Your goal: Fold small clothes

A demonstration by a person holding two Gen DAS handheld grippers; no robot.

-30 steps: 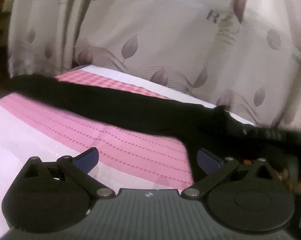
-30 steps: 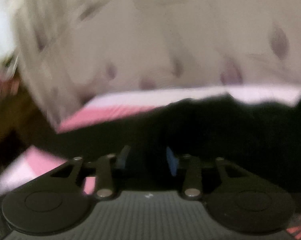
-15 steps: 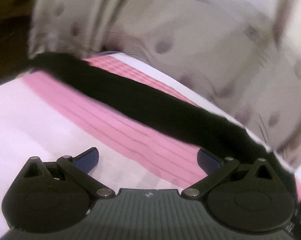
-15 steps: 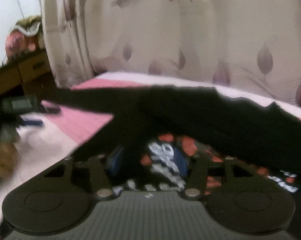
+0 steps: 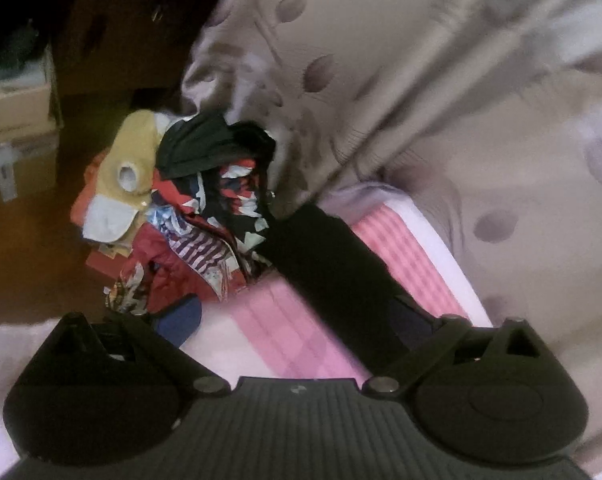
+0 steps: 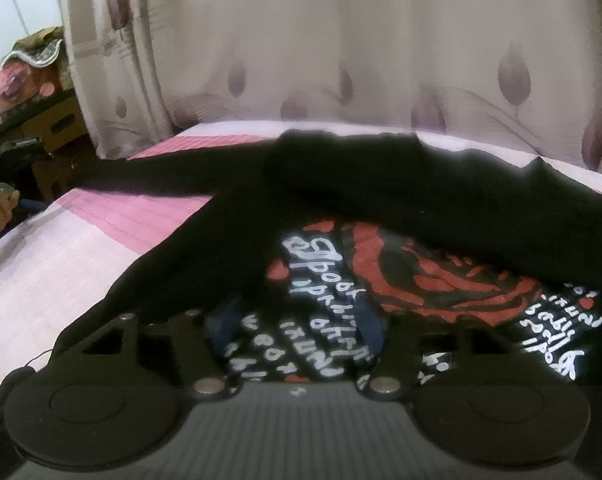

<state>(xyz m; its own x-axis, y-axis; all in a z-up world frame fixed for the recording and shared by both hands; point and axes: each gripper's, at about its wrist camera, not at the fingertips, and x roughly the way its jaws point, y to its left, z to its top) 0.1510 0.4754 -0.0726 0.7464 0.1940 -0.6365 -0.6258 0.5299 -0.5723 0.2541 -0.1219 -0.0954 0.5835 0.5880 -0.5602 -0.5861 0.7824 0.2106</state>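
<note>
2 tools (image 5: 297, 320) (image 6: 297, 320) angled down, jaws apart

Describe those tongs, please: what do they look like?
Both tongs, left and right, look alike: a ribbed dark grey body, two round black discs, black link arms with silver rivets, and dark blue pads at the tips.

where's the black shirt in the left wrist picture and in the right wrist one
Left wrist: black shirt, a dark band running from centre toward lower right on the pink bedsheet.
Right wrist: black shirt fills centre and right, rose print showing.
Shared landmark: leaf-patterned curtain.
</note>
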